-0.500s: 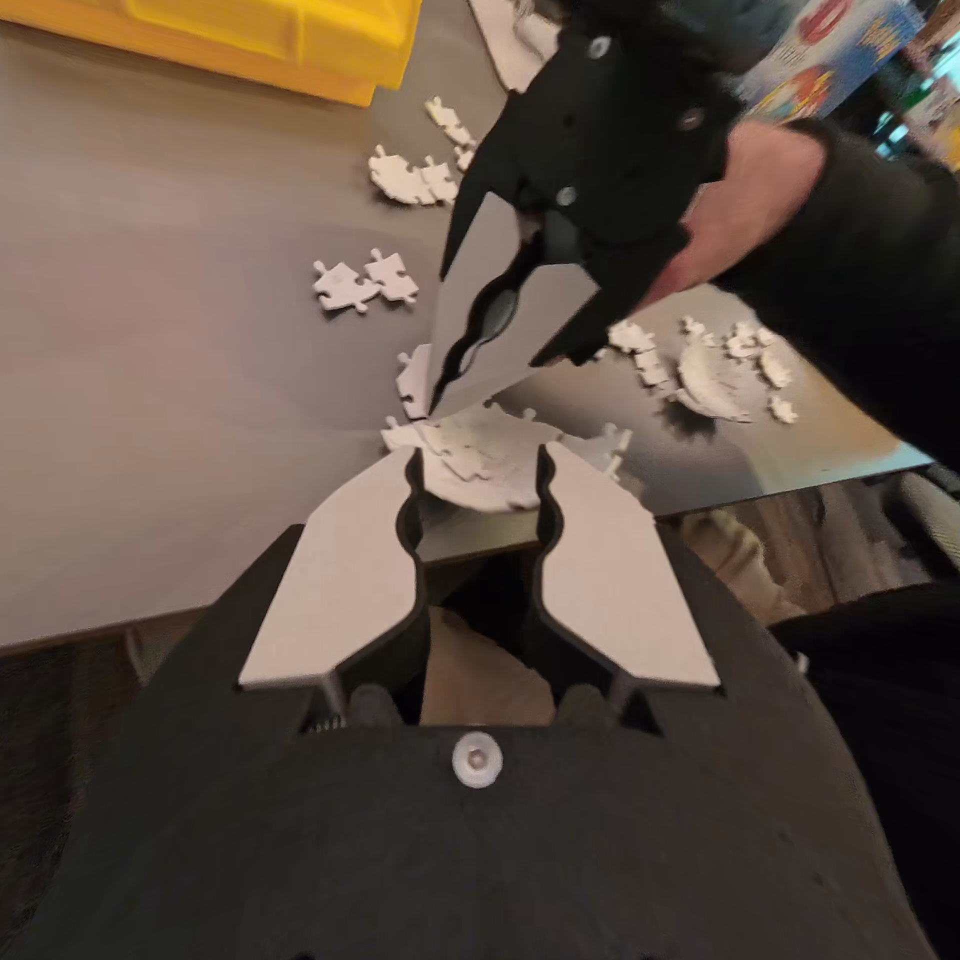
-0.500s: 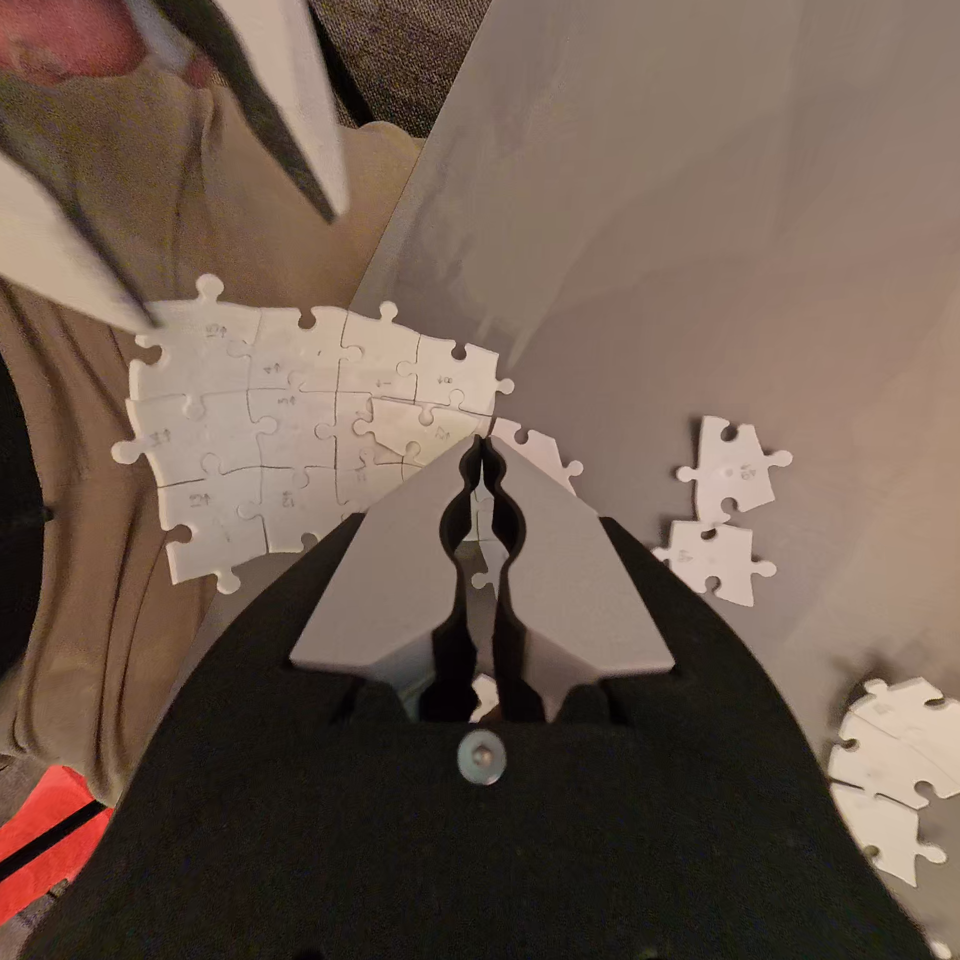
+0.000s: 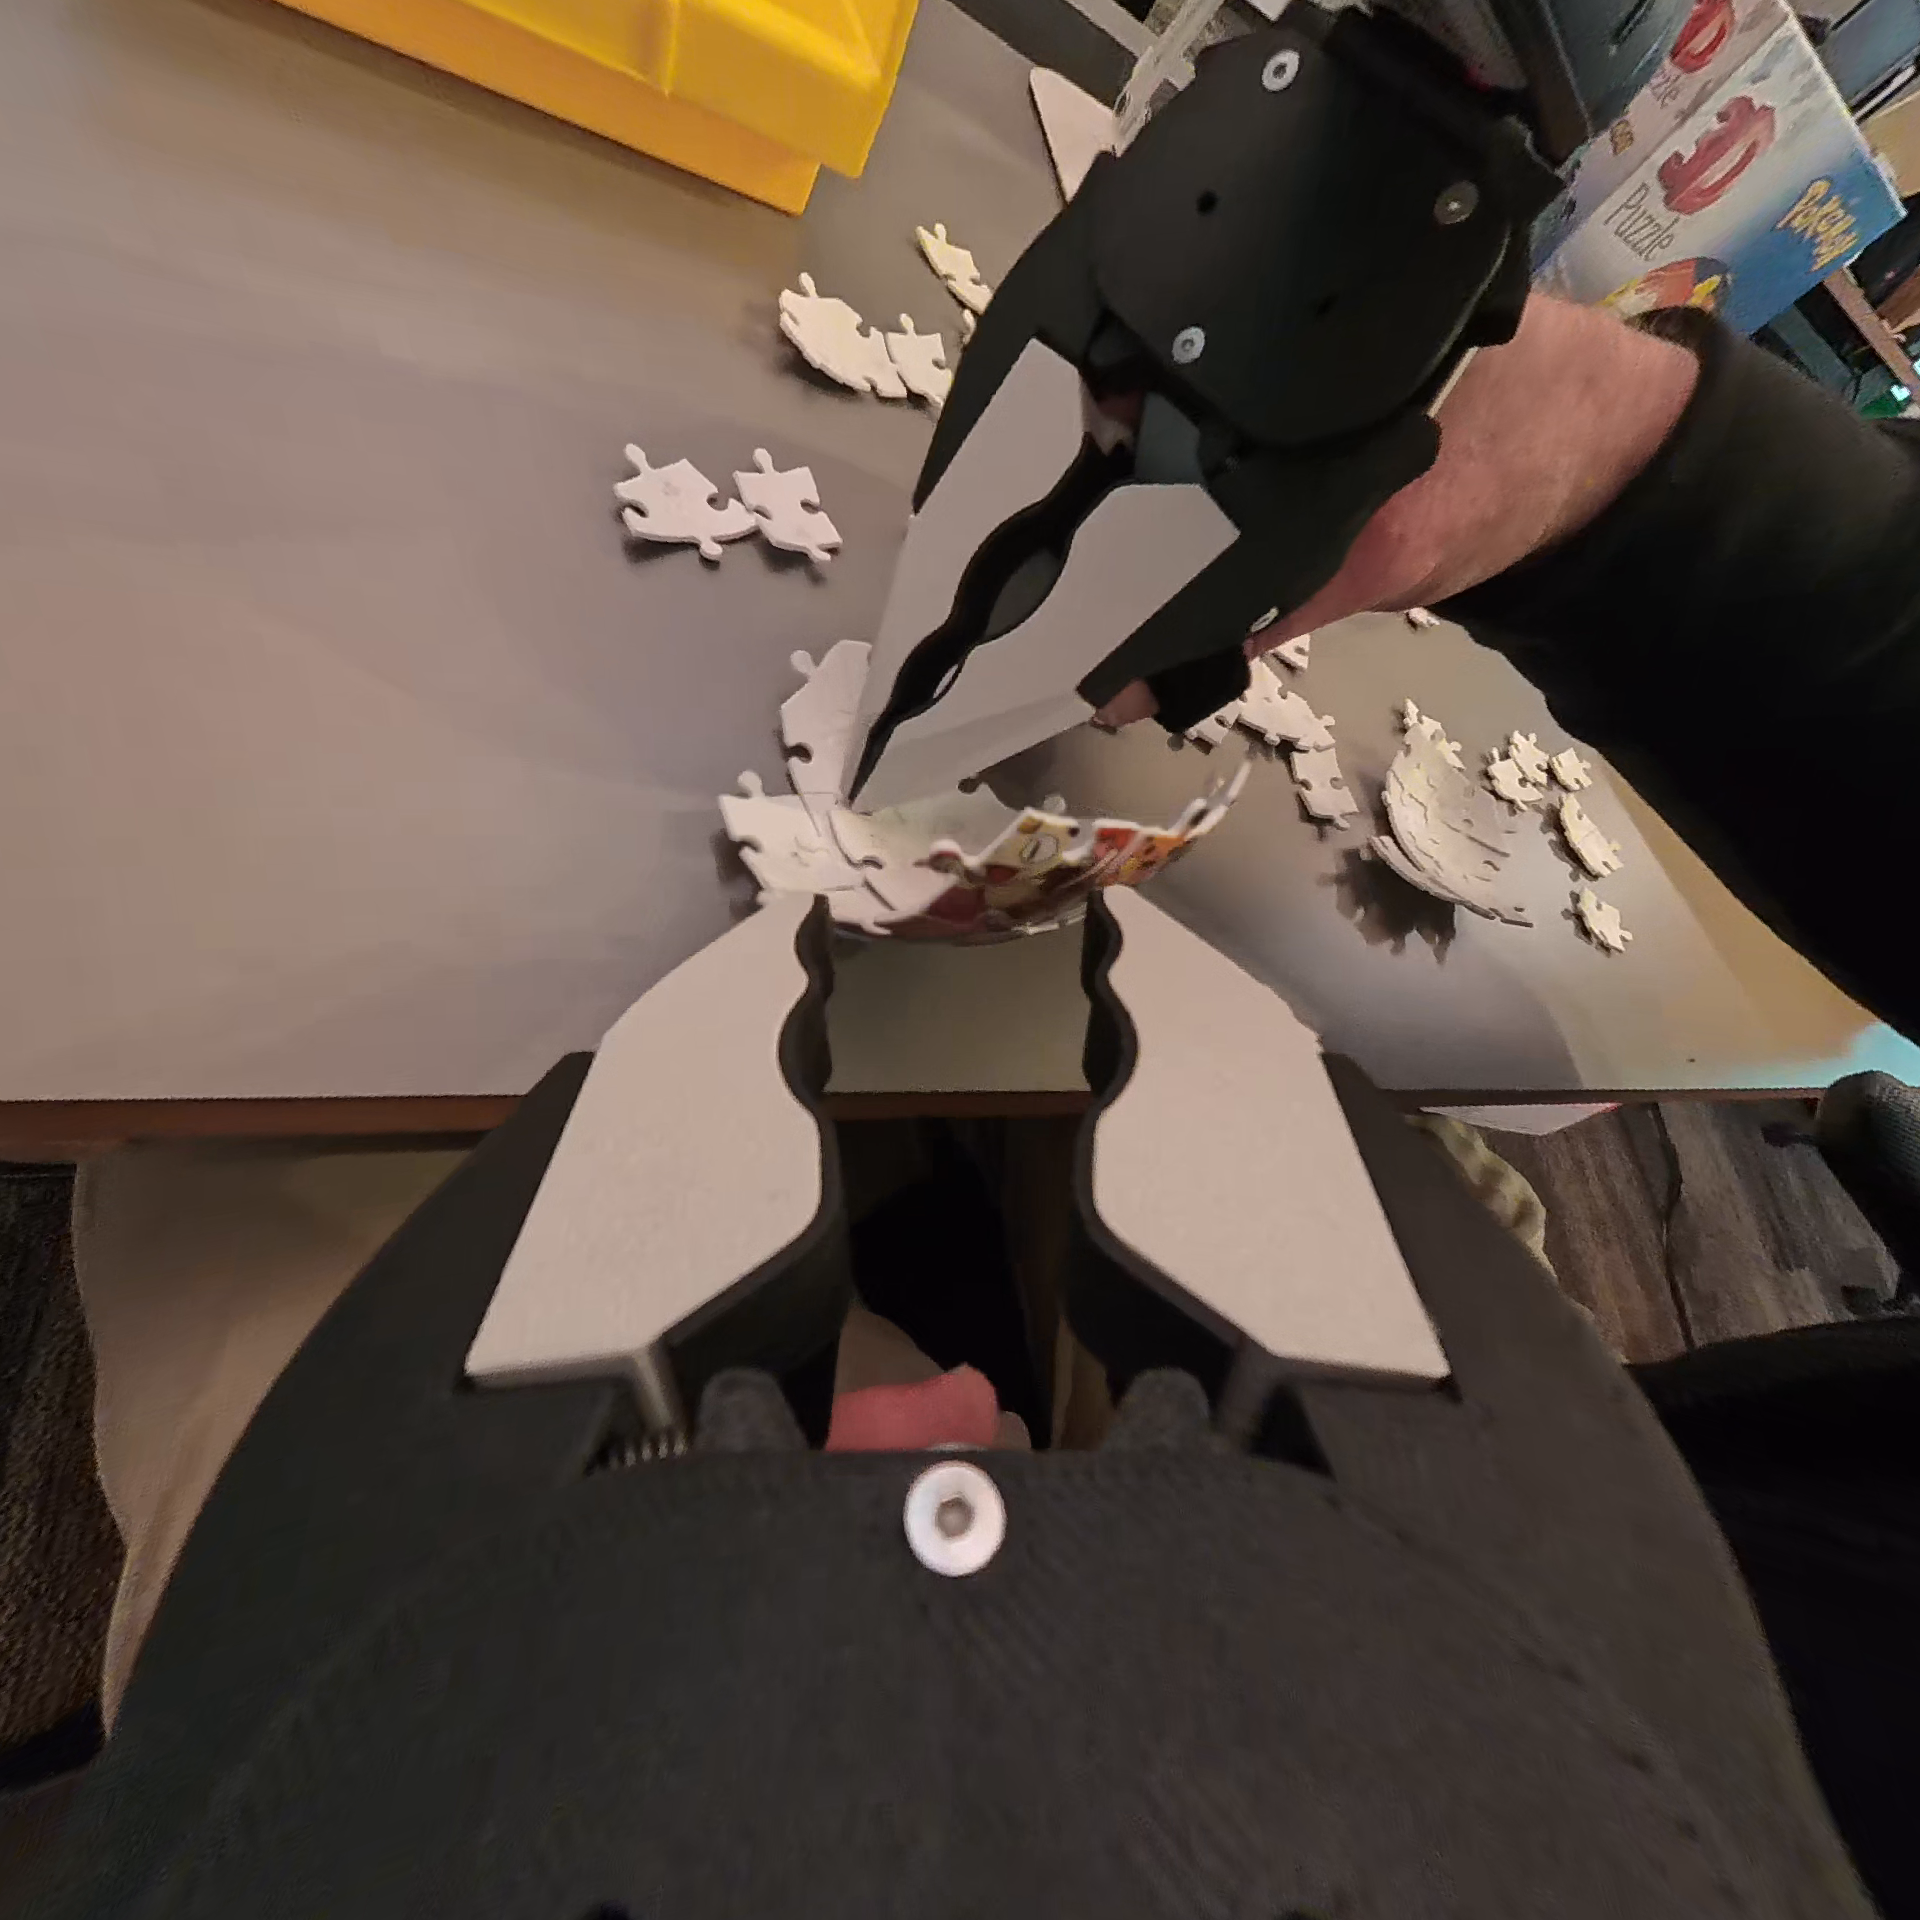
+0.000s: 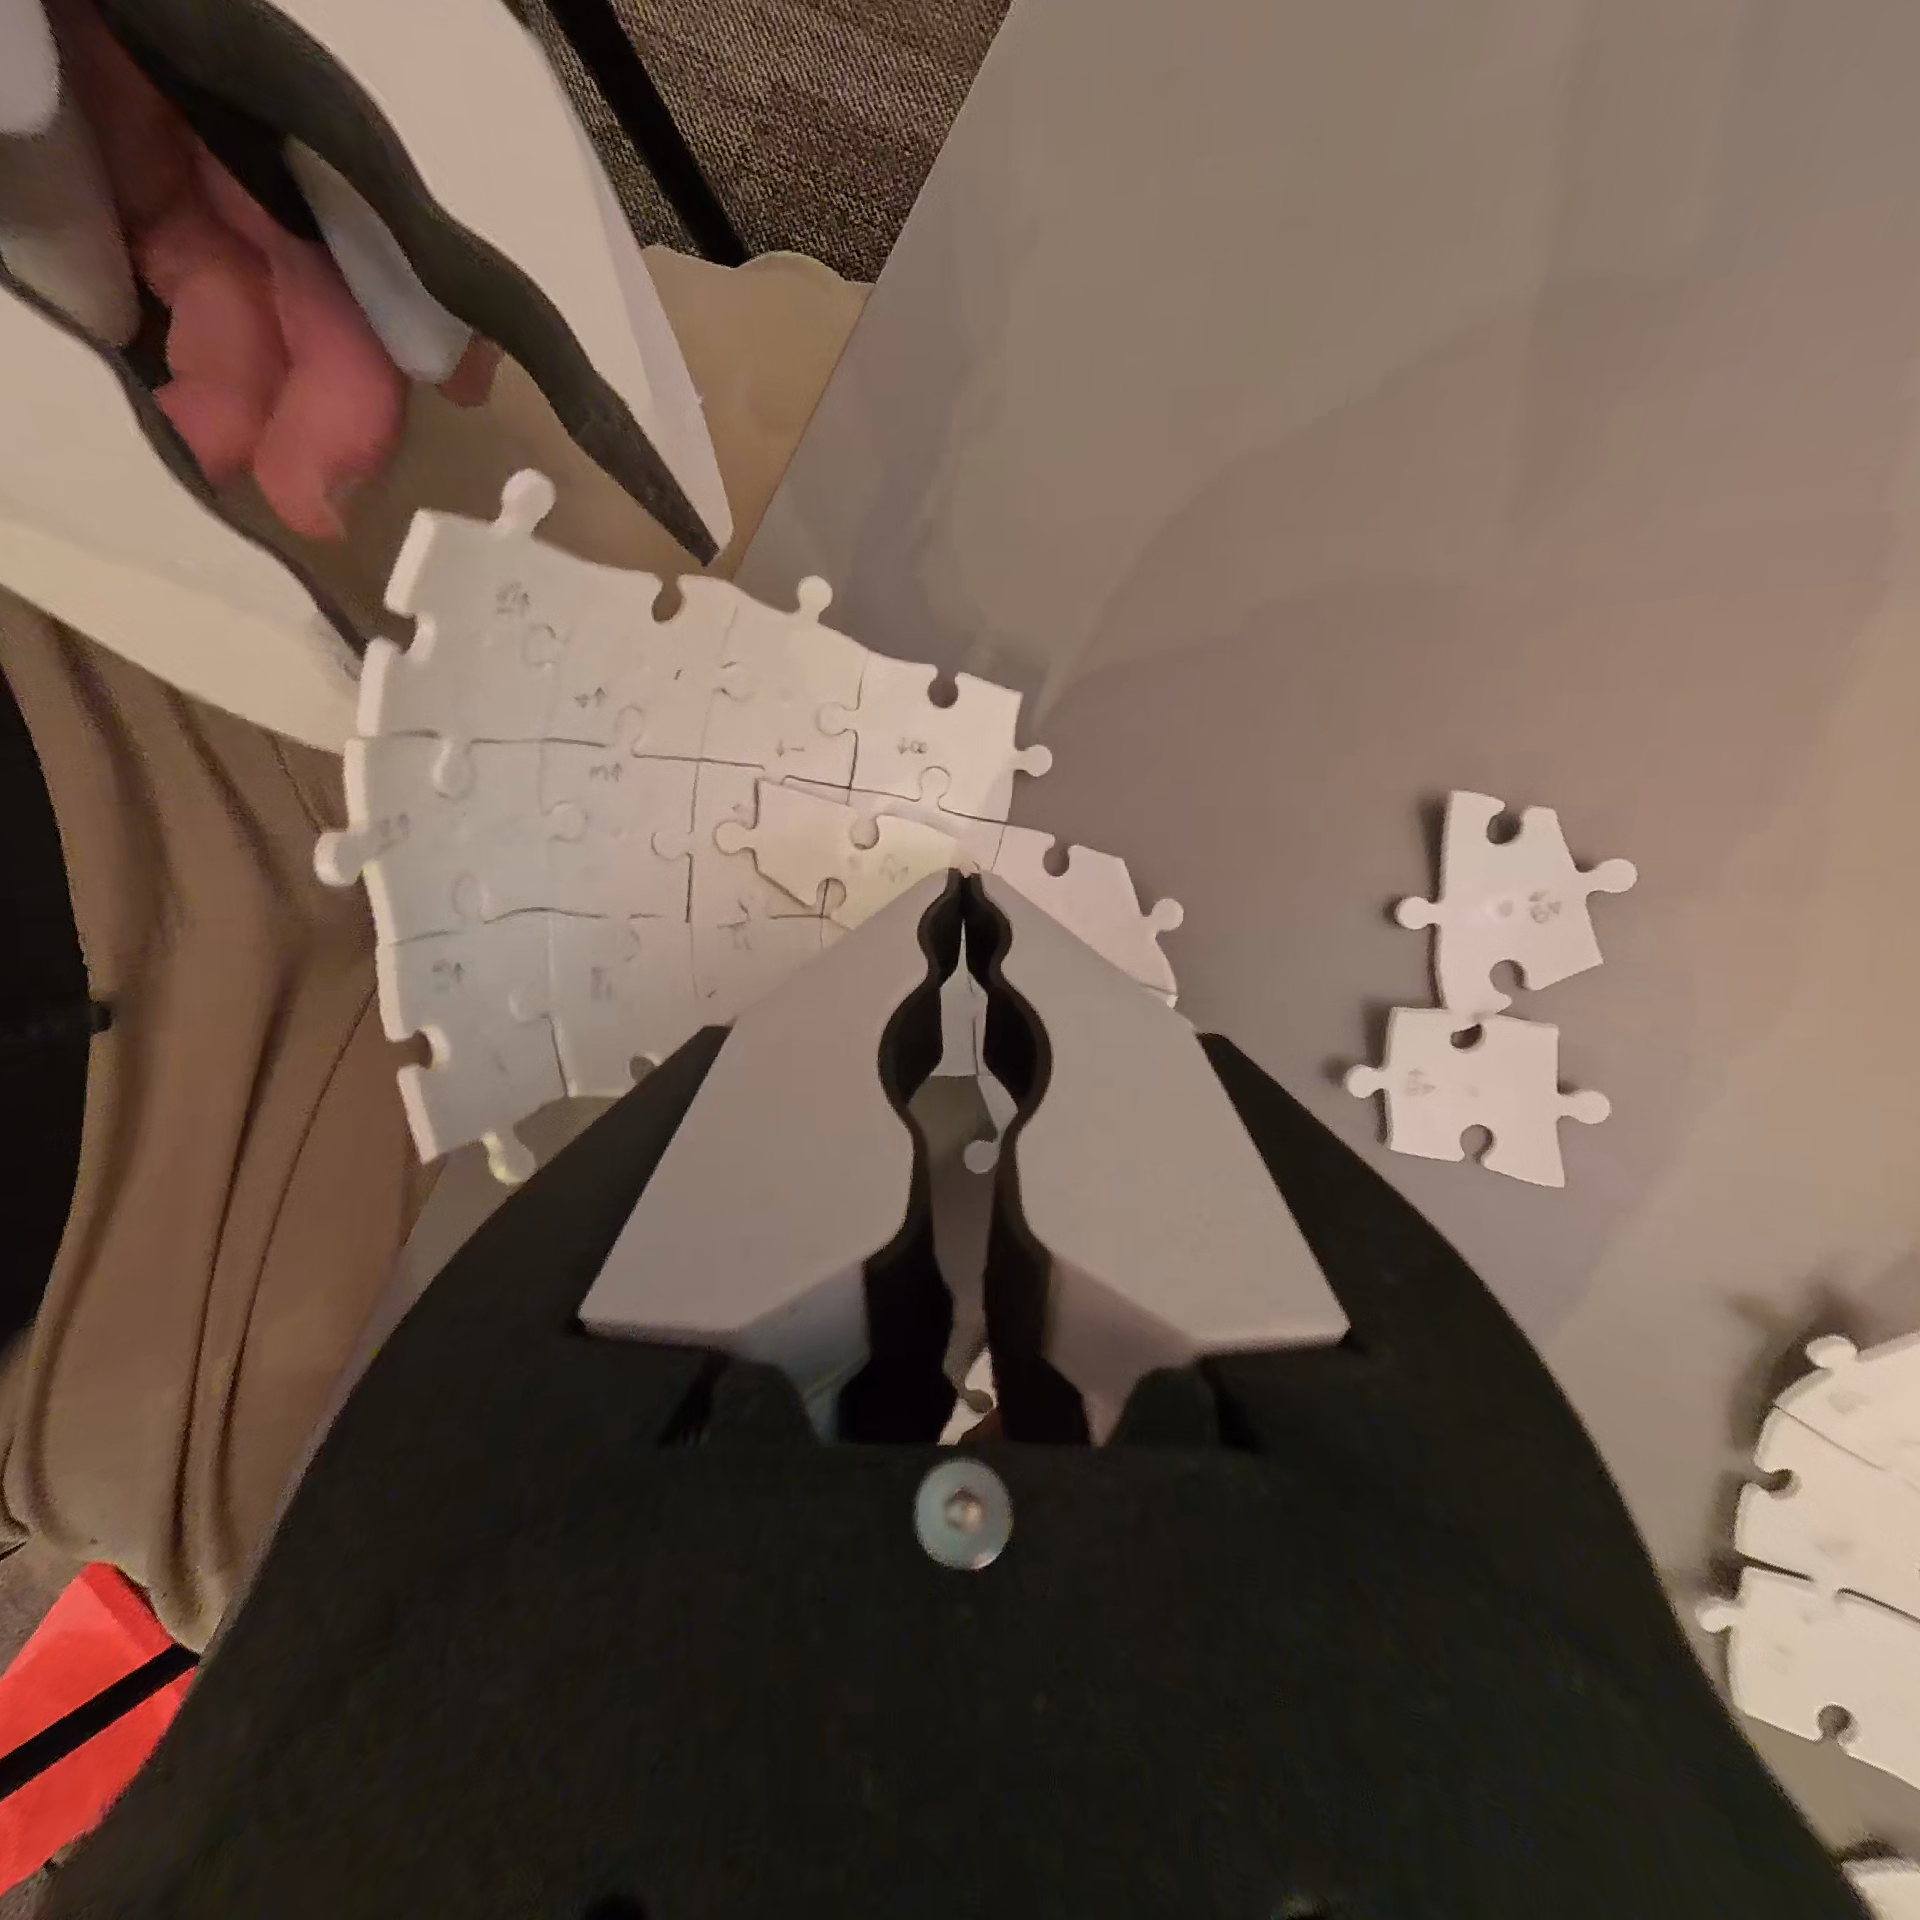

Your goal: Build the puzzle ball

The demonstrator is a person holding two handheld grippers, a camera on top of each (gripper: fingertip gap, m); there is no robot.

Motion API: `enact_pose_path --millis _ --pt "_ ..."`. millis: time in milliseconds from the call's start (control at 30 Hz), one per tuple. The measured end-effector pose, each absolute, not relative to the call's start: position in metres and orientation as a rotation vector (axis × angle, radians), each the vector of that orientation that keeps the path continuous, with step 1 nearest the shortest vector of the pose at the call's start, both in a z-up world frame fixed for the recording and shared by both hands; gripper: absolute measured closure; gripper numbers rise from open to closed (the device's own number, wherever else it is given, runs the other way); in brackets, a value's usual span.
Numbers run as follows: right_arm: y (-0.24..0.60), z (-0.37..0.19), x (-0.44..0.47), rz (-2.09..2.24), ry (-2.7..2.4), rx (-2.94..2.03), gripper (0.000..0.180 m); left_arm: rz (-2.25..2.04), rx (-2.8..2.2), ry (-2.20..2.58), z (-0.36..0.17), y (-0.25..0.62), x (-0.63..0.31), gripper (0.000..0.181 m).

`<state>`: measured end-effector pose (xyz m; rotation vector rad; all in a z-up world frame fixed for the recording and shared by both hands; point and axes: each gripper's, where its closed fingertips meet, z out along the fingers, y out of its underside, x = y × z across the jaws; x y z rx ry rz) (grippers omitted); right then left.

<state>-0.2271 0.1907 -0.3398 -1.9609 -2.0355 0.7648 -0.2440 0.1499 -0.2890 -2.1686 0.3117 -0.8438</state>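
Observation:
A curved panel of joined white puzzle pieces (image 4: 582,831) lies at the grey table's near edge, partly overhanging it. In the left wrist view the panel (image 3: 966,868) shows its coloured printed side. My left gripper (image 3: 961,925) is open, its fingertips on either side of the panel's near edge. It also shows in the right wrist view (image 4: 530,582), astride the panel's corner. My right gripper (image 4: 961,883) is shut on a loose puzzle piece (image 4: 852,847) that lies tilted over the panel's edge. It reaches in from the upper right in the left wrist view (image 3: 857,795).
Two loose pieces (image 4: 1496,987) lie to the right of the panel. A second curved panel (image 3: 1455,831) with small pieces around it sits farther right. A yellow bin (image 3: 623,83) and a puzzle box (image 3: 1714,177) stand at the back. The table edge (image 3: 312,1107) is close. There is about 7 centimeters between the tips of the two grippers.
The left gripper has moved in so its open fingers straddle the panel's edge. The panel's near side has tipped up, showing its coloured face. The right gripper stays shut at the same spot.

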Motion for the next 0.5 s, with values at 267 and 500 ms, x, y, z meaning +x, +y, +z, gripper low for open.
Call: enact_pose_path --millis 267,500 --pt "0.1904 -0.3400 -0.2267 0.831 -2.015 -2.208 0.180 -0.851 -2.160 0.345 -0.2886 0.1512 -0.2457 0.133" --pt "0.1946 -0.3354 -0.2320 0.913 -1.906 -2.266 0.180 -0.865 -2.154 0.356 -0.2896 0.1526 -0.2477 0.134"
